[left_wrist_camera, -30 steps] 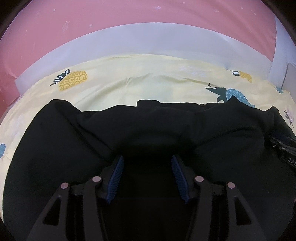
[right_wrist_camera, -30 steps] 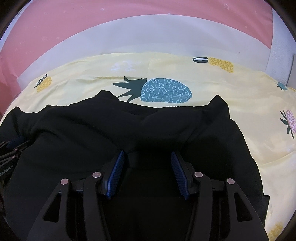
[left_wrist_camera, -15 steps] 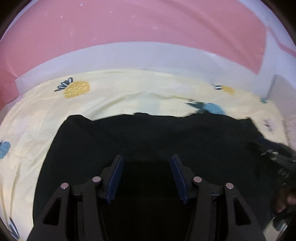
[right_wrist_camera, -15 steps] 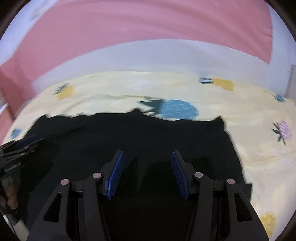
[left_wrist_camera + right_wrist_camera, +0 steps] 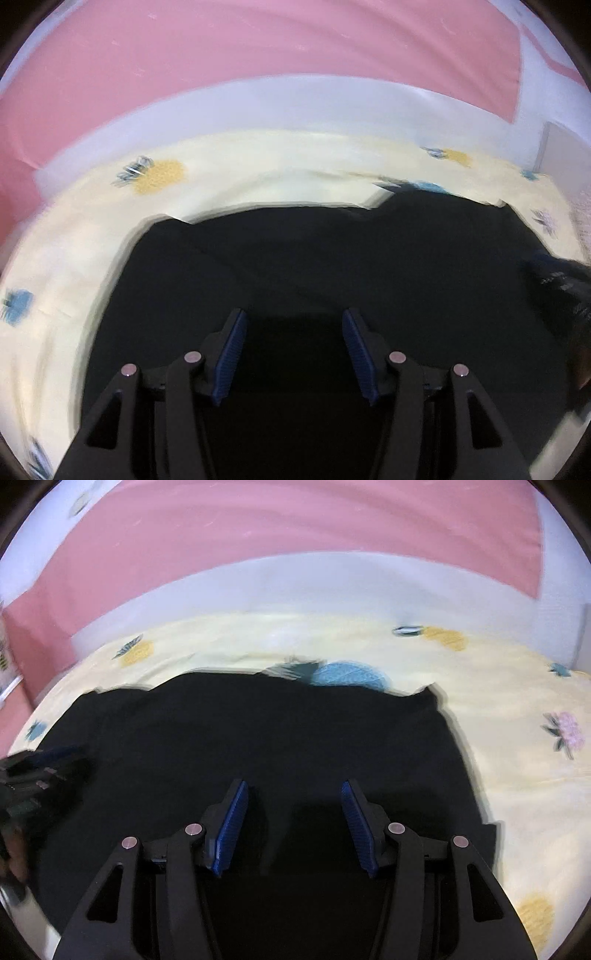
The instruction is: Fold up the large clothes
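A large black garment (image 5: 332, 266) lies spread flat on a yellow pineapple-print bed sheet (image 5: 229, 184); it also fills the lower half of the right wrist view (image 5: 258, 738). My left gripper (image 5: 293, 332) is open and empty above the garment's near part. My right gripper (image 5: 293, 805) is open and empty above the same garment. The right gripper shows at the right edge of the left wrist view (image 5: 565, 284); the left gripper shows at the left edge of the right wrist view (image 5: 33, 775). Both views are motion-blurred.
A white bed frame edge (image 5: 295, 99) and a pink wall (image 5: 258, 40) lie behind the sheet. Bare sheet lies to the right of the garment (image 5: 517, 738) and to its left (image 5: 55, 277).
Both grippers have pulled back and risen away from the garment. The bunched, raised fabric has dropped and now lies flat on the sheet. Both grippers stay open.
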The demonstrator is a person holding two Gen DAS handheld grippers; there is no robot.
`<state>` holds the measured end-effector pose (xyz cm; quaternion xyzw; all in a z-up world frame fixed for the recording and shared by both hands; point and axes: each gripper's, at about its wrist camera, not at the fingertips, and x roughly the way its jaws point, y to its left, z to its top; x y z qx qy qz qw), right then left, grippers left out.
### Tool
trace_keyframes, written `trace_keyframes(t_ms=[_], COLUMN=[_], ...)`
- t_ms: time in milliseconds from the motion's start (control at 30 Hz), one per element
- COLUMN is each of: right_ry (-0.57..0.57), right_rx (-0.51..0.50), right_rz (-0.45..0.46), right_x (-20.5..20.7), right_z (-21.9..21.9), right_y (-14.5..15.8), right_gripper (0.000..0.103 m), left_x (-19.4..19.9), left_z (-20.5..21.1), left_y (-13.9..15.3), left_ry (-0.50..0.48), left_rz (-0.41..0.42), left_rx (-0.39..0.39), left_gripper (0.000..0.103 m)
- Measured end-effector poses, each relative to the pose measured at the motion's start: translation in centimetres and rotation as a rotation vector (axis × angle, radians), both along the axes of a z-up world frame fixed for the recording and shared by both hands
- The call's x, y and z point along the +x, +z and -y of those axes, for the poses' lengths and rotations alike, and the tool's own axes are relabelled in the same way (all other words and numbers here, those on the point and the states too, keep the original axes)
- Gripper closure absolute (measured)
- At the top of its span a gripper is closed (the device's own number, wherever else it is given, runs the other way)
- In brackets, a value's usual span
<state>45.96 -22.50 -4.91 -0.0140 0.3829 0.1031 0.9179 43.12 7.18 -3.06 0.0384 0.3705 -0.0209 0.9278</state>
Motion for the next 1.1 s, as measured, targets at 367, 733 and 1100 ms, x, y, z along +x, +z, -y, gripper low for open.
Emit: trace_keyframes(t_ms=[367, 733, 1100], right_ry=[-0.2, -0.143, -0.171], right_rx=[0.017, -0.079, -0.107], right_rz=[-0.095, -0.094, -0.135], right_x=[4.1, 7.7, 8.1], right_z=[5.9, 5.5, 5.8], right_y=[-4.4, -2.2, -2.9], right_gripper=[0.05, 0.059, 0.059], left_x=[2.5, 7.1, 7.2], left_z=[-8.3, -10.5, -10.5], left_y=[-3.2, -2.2, -2.8], left_ry=[0.208, 0.193, 0.211], left_rz=[-0.034, -0.107, -0.118], left_rx=[-0.052, -0.048, -0.095], left_gripper=[0.046, 0.046, 0.039])
